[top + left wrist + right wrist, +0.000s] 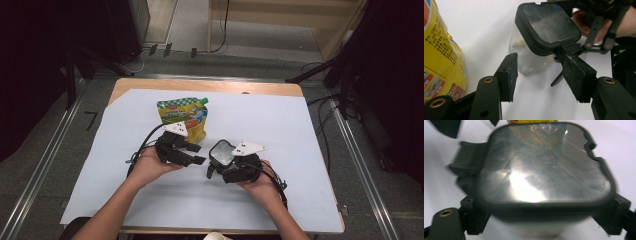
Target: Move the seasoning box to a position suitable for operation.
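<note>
A clear container (222, 152) with a black-framed lid (549, 25) stands on the white sheet (280, 125), tilted toward me. My right gripper (223, 163) is shut on it, its jaws pressing on the two sides just under the lid (544, 170). My left gripper (196, 154) is open just left of the container (529, 60), which lies ahead between the jaws without touching the pads. Its right pad (576, 75) is close to the lid's latch tab. A yellow and green spouted pouch (182, 116) lies flat behind the left gripper, and the pouch (439, 55) is also seen at the left in the left gripper view.
The sheet covers a wooden table (200, 86) whose far edge is bare. Cables (320, 120) and dark stands (345, 75) sit on the floor to the right. A metal rail (45, 160) runs along the floor on the left.
</note>
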`<state>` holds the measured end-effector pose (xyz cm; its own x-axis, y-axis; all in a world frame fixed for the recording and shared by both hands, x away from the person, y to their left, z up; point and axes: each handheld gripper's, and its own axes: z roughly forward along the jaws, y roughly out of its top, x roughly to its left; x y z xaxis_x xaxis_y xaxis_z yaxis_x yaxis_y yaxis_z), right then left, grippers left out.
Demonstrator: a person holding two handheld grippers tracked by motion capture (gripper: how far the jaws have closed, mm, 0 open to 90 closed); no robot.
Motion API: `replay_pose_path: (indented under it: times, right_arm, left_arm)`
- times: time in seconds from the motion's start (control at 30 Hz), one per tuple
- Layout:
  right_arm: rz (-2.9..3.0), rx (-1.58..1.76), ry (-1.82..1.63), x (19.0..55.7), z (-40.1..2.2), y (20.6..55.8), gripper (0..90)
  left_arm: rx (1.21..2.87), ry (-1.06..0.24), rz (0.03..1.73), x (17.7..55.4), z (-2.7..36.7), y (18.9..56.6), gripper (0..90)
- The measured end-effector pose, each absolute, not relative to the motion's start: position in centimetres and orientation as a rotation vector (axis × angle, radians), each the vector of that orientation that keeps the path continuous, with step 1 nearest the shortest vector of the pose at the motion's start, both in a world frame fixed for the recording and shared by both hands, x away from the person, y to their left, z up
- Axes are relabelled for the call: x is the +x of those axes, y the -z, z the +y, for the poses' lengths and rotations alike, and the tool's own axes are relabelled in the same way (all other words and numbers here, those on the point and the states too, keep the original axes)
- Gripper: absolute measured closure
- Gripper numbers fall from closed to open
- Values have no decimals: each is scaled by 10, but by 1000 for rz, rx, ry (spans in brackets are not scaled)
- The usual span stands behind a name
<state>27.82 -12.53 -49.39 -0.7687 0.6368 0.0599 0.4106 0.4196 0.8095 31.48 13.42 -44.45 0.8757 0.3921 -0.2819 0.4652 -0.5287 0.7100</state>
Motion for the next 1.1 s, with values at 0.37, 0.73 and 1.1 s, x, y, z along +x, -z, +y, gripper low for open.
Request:
replay_pose_path:
  times: [0.37,0.73,1.1]
  right_arm:
    - [2419,966,-1302,256,-162,475,340]
    - [2432,1099,-1335,253,-171,477,841]
    - [2388,1127,-1328,255,-166,478,900]
  left_arm:
    - [2233,131,666,320,131,447,652]
    - [2270,103,574,325,119,455,866]
    - [2271,122,593,329,115,464,892]
